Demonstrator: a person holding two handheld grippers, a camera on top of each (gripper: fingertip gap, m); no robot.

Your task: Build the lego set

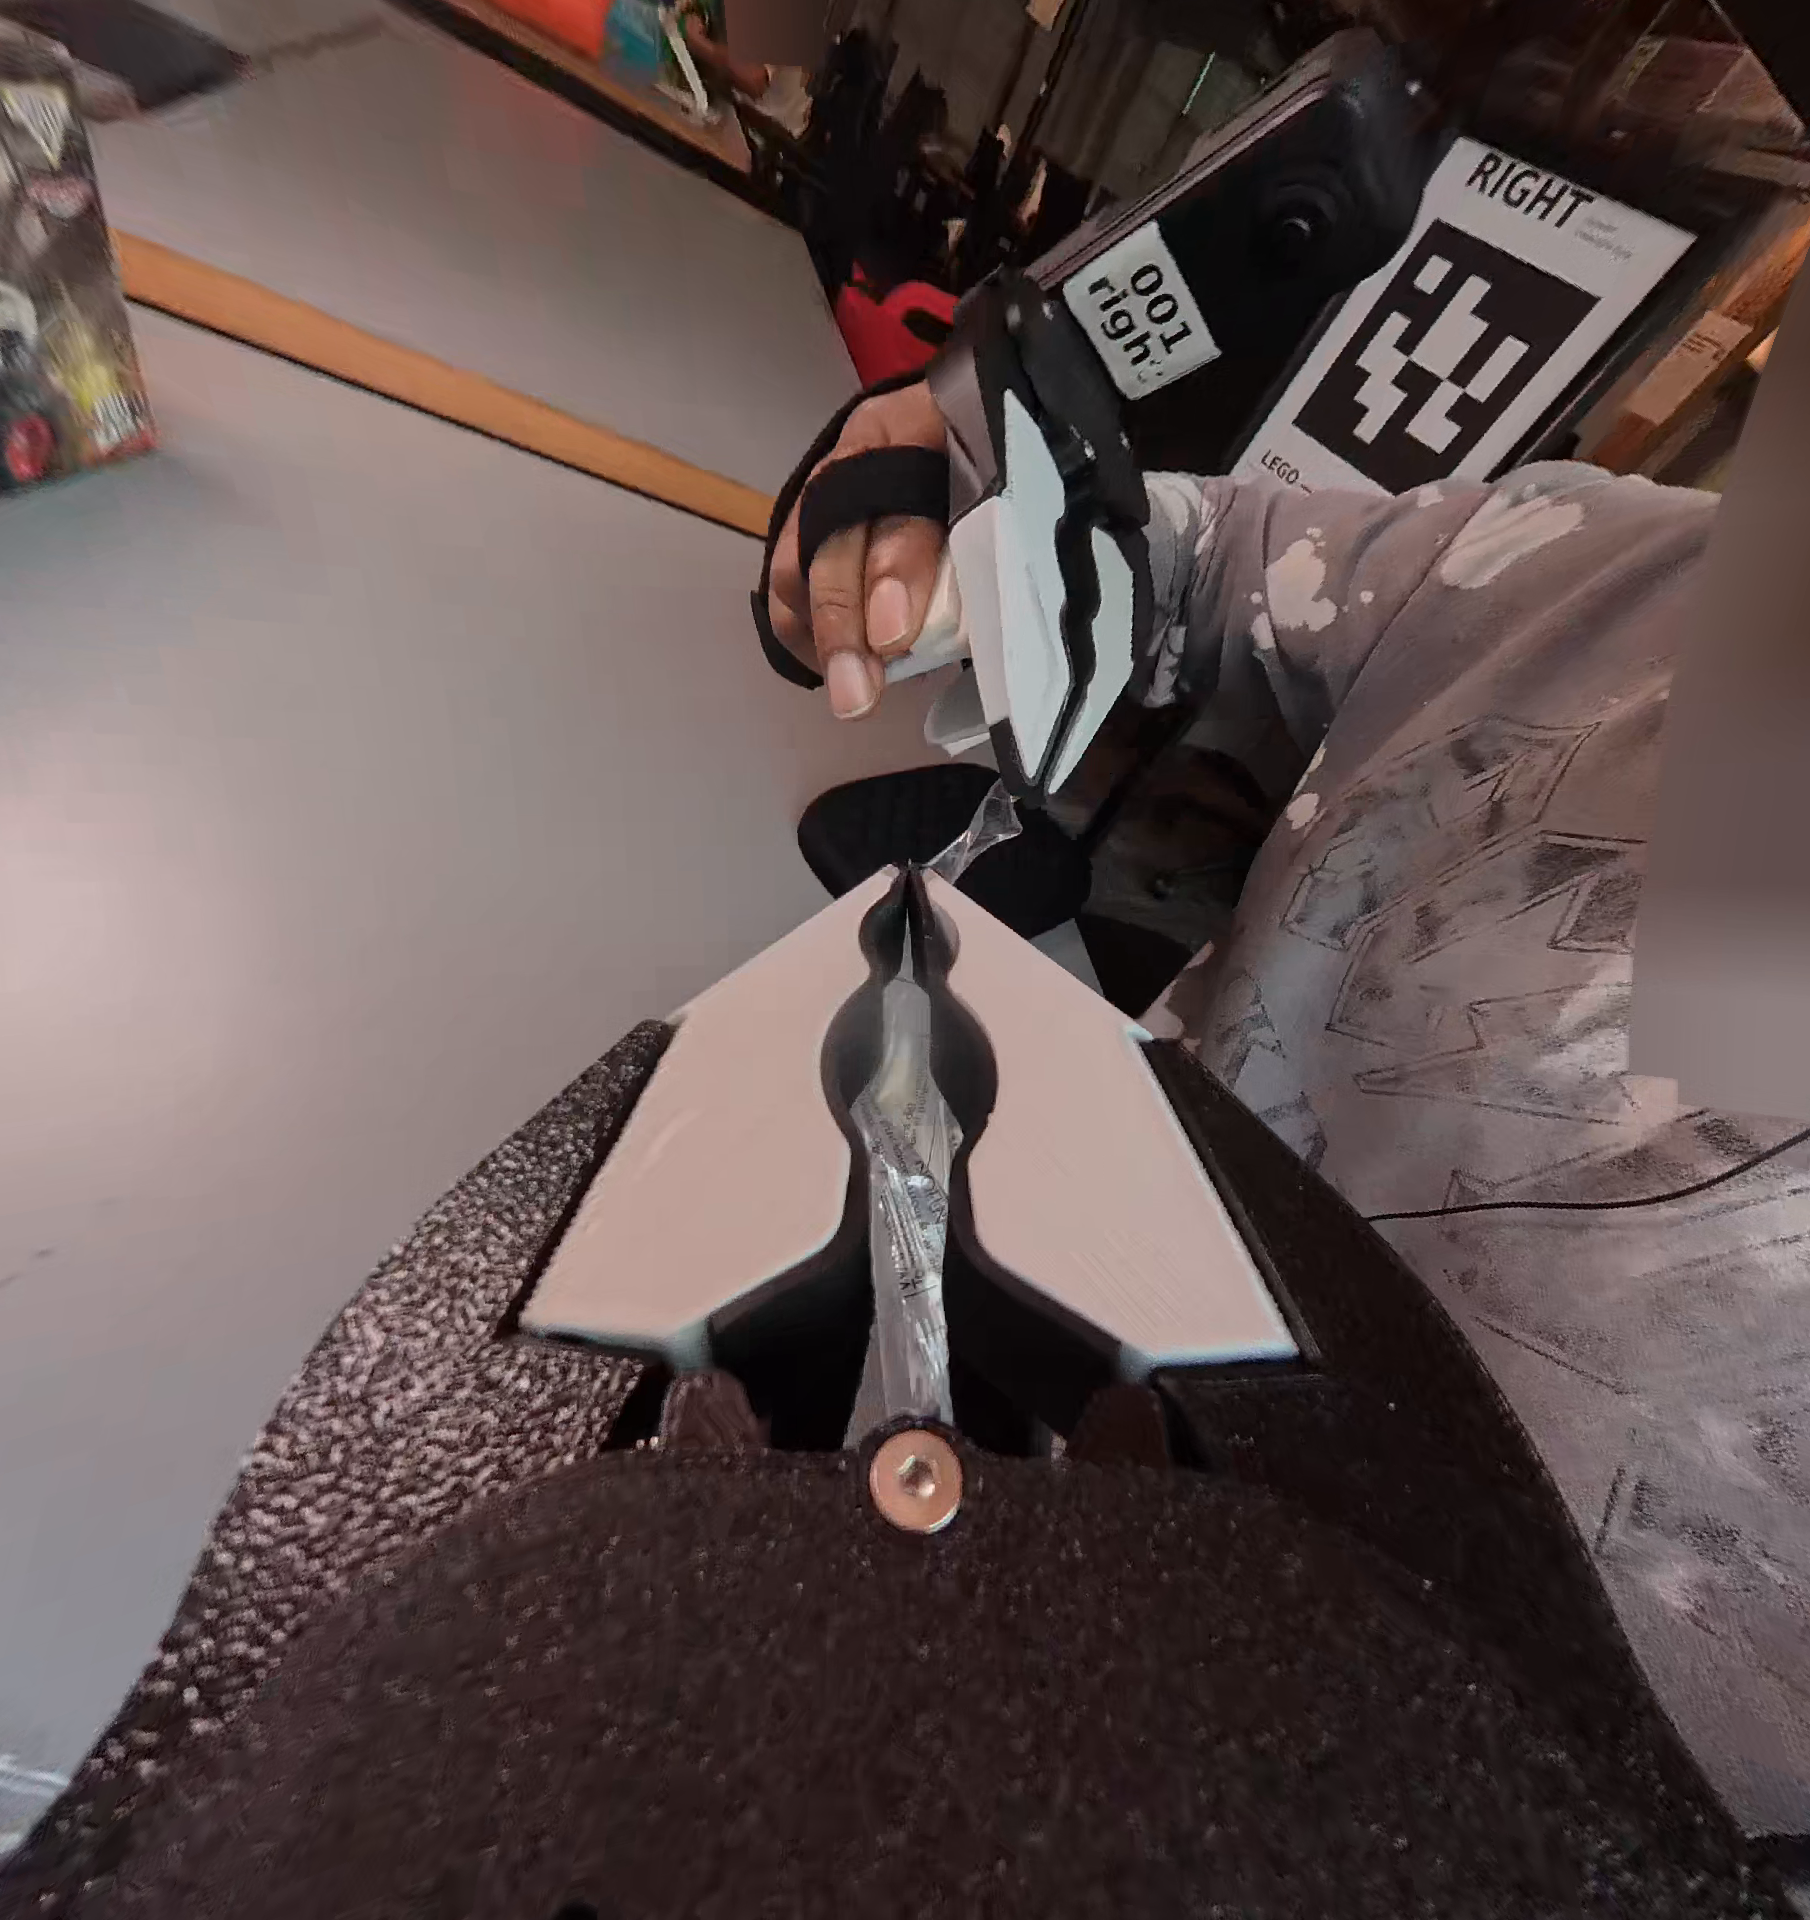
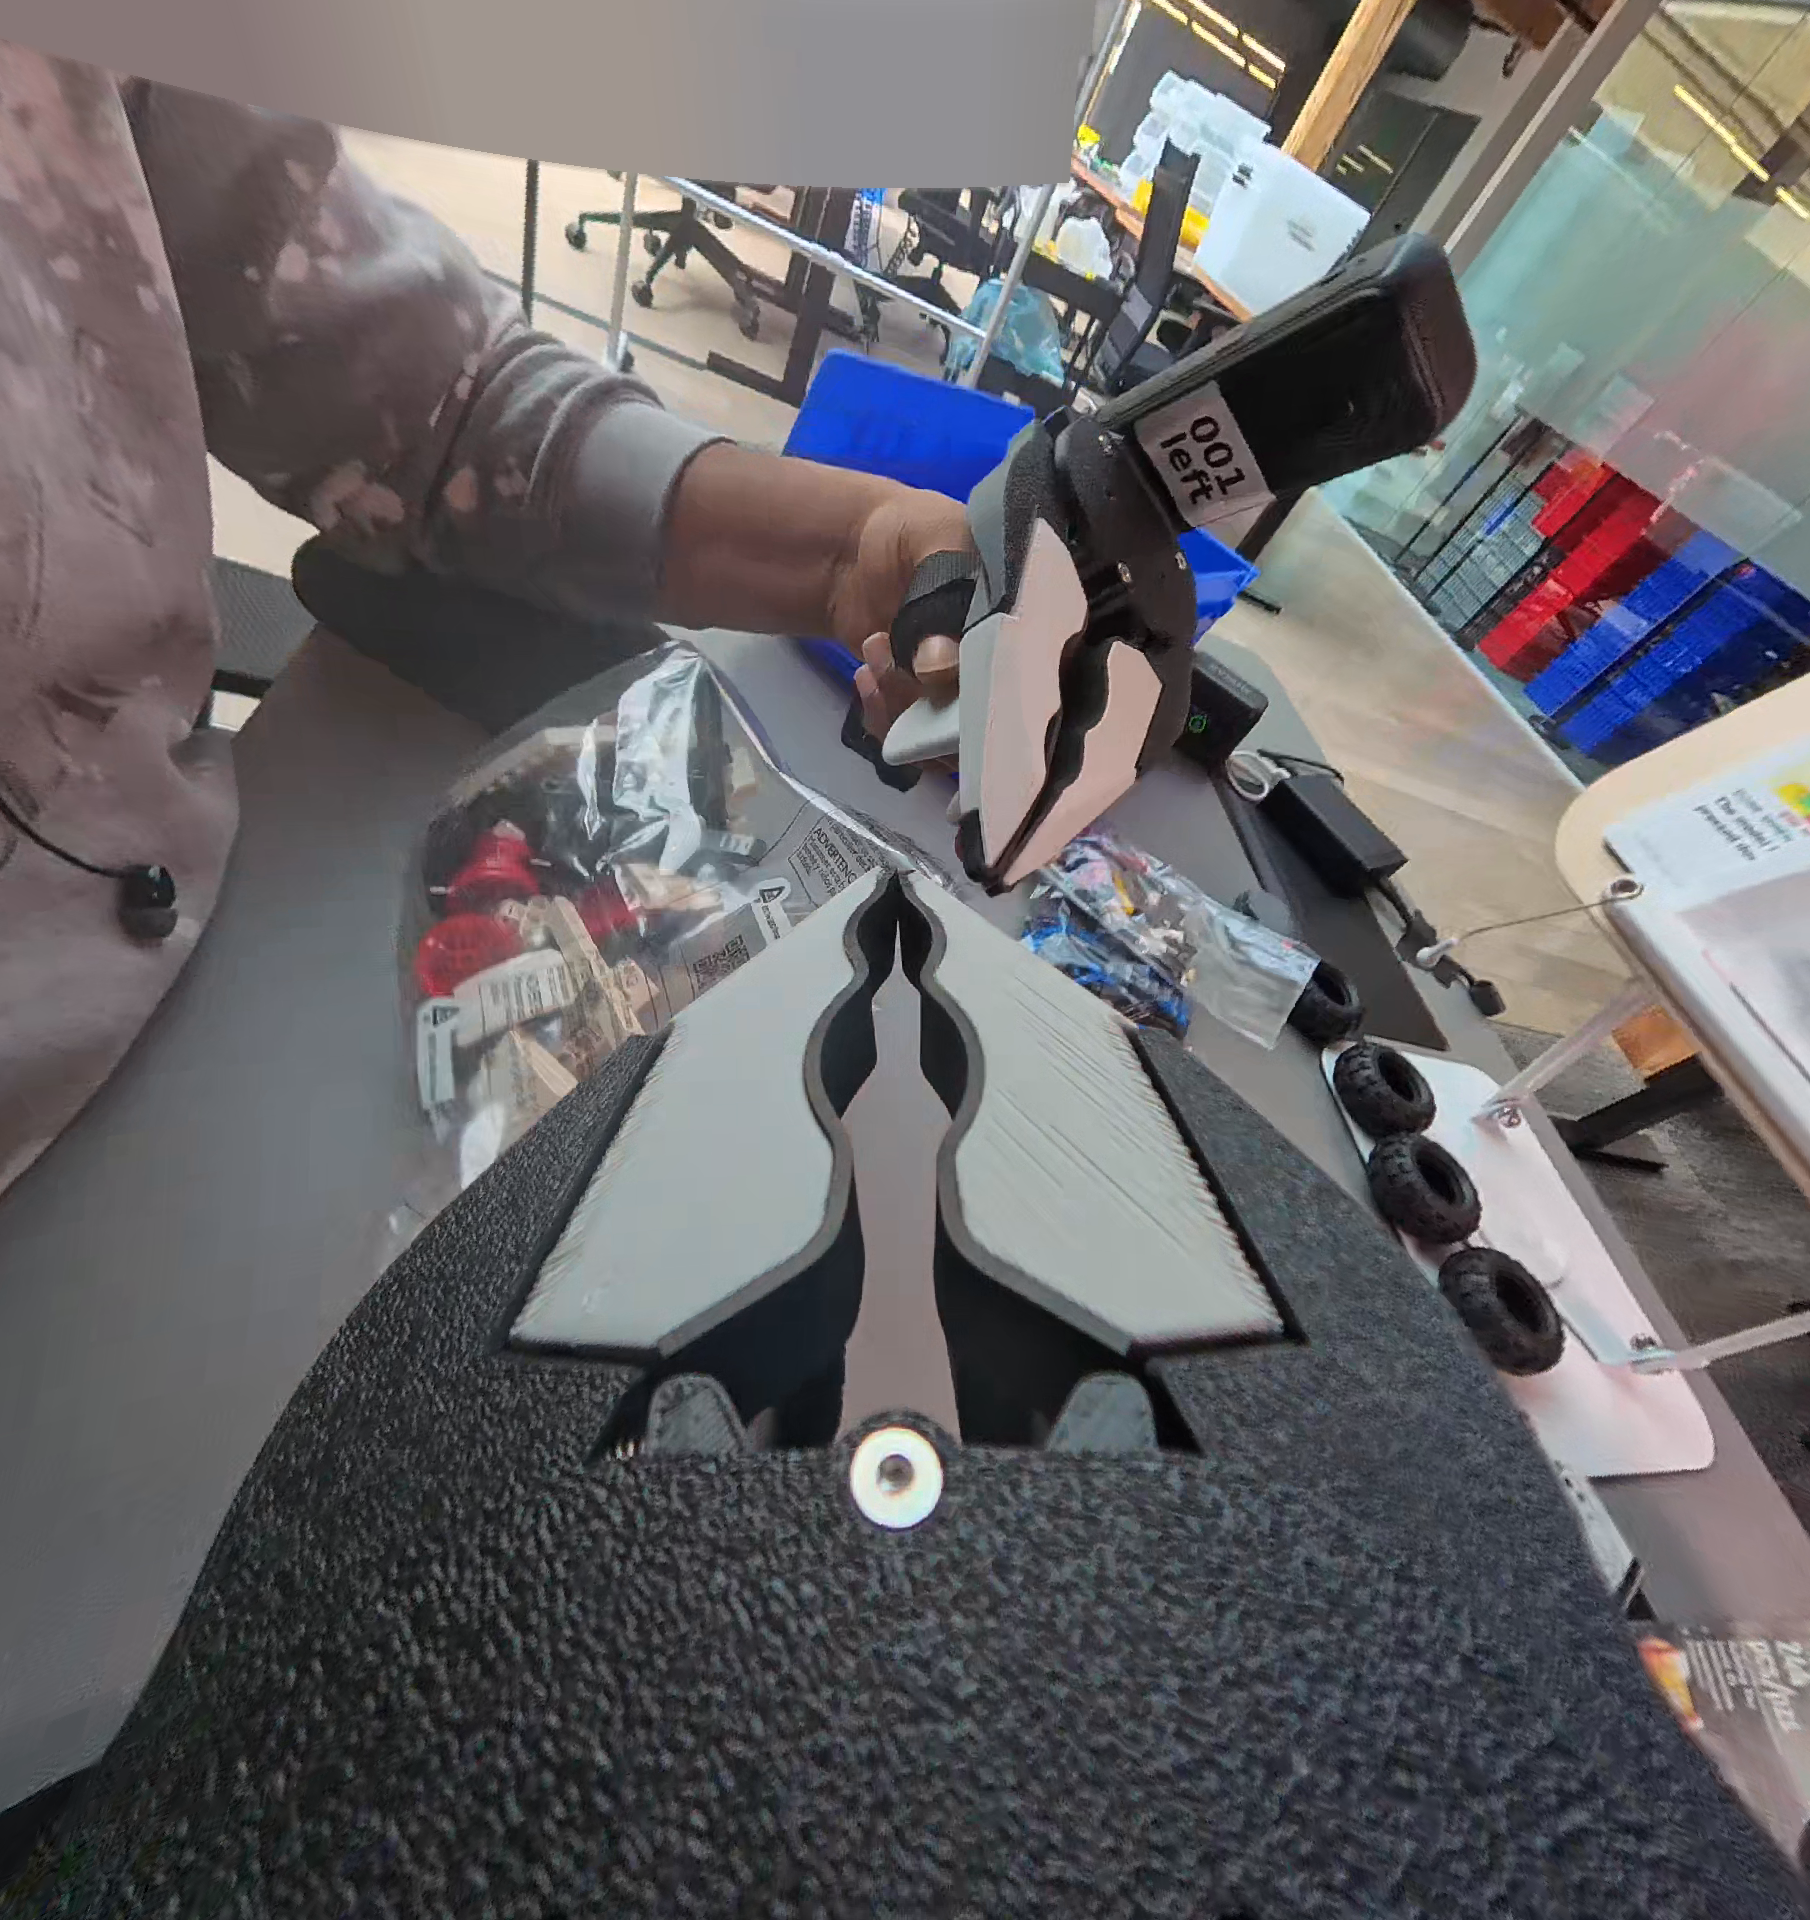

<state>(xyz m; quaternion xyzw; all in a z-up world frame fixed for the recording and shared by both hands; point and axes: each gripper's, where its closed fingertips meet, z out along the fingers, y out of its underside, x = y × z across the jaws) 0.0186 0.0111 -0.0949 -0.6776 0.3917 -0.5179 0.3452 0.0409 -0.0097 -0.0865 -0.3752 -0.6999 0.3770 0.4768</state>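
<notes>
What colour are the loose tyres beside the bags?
Black, with knobbly tread; the tyres show best in the right wrist view.

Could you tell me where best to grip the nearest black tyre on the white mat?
Probably across the tread of the nearest black tyre, coming from above: it seems to lie flat on the white mat, apart from its neighbours, so both sides look free.

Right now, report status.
Left gripper and right gripper both shut on clear plastic bag of lego parts. Bag unopened. Nothing blocking.
</notes>
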